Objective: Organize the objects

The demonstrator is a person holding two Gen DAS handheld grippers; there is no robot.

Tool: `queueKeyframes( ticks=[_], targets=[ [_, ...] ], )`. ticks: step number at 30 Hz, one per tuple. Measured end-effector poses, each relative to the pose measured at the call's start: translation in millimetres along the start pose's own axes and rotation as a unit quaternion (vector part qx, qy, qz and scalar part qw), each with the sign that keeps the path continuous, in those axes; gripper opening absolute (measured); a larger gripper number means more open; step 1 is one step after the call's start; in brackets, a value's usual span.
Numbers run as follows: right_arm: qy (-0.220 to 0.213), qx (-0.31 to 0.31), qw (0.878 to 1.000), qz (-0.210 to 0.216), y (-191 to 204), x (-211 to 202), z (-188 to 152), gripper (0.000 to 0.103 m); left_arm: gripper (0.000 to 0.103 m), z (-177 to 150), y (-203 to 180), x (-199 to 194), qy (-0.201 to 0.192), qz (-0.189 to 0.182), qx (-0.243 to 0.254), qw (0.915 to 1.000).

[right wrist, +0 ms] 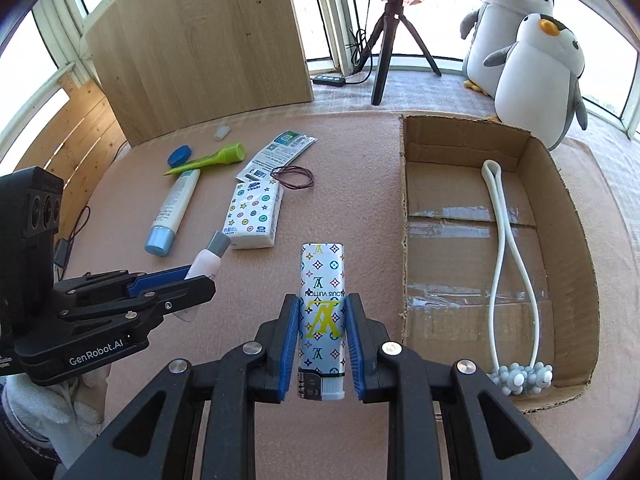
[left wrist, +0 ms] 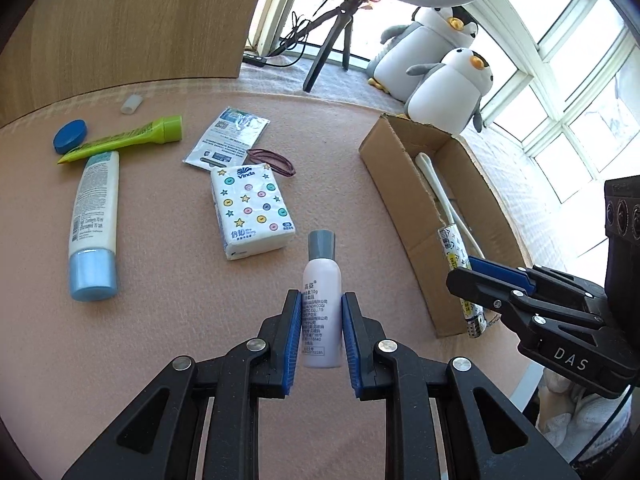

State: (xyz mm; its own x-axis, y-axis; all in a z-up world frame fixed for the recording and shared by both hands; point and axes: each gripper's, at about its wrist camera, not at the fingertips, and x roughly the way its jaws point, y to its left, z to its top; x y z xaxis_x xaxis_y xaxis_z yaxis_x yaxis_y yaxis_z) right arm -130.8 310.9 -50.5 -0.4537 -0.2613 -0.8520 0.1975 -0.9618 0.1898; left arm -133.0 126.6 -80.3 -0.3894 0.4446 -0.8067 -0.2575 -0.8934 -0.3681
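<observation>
My left gripper (left wrist: 321, 300) is shut on a small pink bottle (left wrist: 321, 280) with a grey cap, held above the pink table cover; the same bottle (right wrist: 206, 262) shows in the right wrist view between the left gripper's blue pads. My right gripper (right wrist: 322, 304) is shut on a silver patterned lighter (right wrist: 322, 292), just left of the open cardboard box (right wrist: 416, 148). A white massager (right wrist: 506, 240) lies inside the box. In the left wrist view the right gripper (left wrist: 476, 272) hovers at the box's (left wrist: 384, 168) near corner with the lighter (left wrist: 454, 248).
On the table lie a tissue pack (left wrist: 250, 212), a white tube with blue cap (left wrist: 94, 224), a green tube (left wrist: 128, 138), a blue lid (left wrist: 70, 136), a foil sachet (left wrist: 228, 136) and hair bands (left wrist: 272, 160). Two plush penguins (right wrist: 524, 52) and a tripod (right wrist: 386, 40) stand behind.
</observation>
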Motion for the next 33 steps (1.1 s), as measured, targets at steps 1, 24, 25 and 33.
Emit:
queueKeyframes(
  ticks=[1,24,25,33],
  targets=[
    [-0.004,0.005,1.0,-0.004,-7.2,-4.0,0.5,0.021,0.022,4.5,-7.8,2.2,-0.002,-0.003,0.005,1.0],
    [-0.009,0.066,0.997,-0.031,-99.6,-17.4,-12.3,0.021,0.022,64.0,-143.6,75.6,-0.004,-0.03,0.078,0.9965],
    [-0.008,0.066,0.997,-0.03,-100.4,-16.8,-12.3,0.021,0.022,64.9,-144.8,76.4,-0.005,-0.029,0.078,0.9965],
    [-0.003,0.068,0.997,-0.019,-99.7,-14.8,-12.3,0.044,0.039,69.5,-141.1,70.9,-0.014,-0.03,0.072,0.9969]
  ],
)
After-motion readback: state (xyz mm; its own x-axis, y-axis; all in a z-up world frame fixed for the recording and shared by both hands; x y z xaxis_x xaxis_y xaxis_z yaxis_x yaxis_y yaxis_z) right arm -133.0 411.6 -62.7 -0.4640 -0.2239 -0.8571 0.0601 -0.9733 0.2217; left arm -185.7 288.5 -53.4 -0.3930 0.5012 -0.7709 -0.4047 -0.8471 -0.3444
